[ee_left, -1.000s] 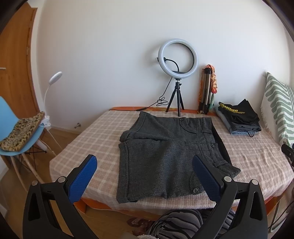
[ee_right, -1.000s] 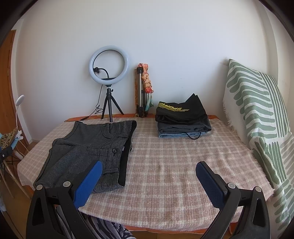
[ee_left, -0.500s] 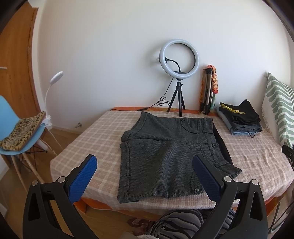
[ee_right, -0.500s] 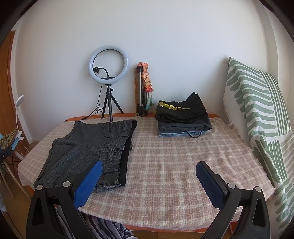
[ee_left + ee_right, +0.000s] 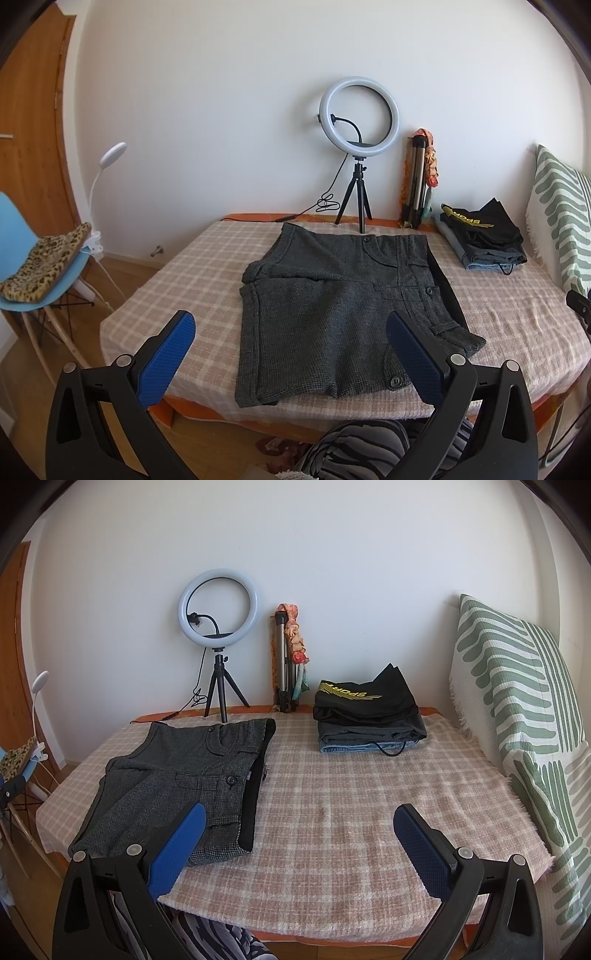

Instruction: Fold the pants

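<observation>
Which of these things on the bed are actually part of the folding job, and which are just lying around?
Part of the job:
- grey shorts
- left gripper
- right gripper

Just lying about:
- ring light
- folded clothes stack
- striped pillow
- folded tripod

Bedroom in a home: bed (image 5: 332, 812) with checked cover, striped pillow (image 5: 517, 709), folded clothes (image 5: 365, 716), wooden door (image 5: 33, 147).
</observation>
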### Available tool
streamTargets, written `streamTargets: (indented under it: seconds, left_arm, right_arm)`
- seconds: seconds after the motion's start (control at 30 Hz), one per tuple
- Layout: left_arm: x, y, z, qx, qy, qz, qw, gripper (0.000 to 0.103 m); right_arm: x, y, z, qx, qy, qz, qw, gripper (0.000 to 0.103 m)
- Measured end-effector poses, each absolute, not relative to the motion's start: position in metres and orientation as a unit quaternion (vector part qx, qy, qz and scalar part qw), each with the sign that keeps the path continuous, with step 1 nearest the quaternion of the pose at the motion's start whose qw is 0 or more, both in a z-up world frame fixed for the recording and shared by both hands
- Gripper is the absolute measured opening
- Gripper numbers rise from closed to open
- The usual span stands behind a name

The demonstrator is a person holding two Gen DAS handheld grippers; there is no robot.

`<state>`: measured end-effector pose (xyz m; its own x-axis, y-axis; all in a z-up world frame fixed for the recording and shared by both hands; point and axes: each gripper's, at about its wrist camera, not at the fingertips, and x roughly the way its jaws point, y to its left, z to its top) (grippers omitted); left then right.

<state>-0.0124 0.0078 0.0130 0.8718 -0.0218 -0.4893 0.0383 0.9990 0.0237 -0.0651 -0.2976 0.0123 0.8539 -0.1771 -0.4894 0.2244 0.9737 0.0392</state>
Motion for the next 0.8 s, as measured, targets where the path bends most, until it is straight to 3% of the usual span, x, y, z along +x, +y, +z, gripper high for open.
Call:
streamTargets:
  seconds: [0.8]
  left_arm:
    - [-0.0104,0.0071,0.0094,0.018,0.257,-0.016,0.966,0.103]
  right_arm:
    - [-0.0656,-0.3010,0.0050,0.052,0.253,-0.105,0.960,0.103]
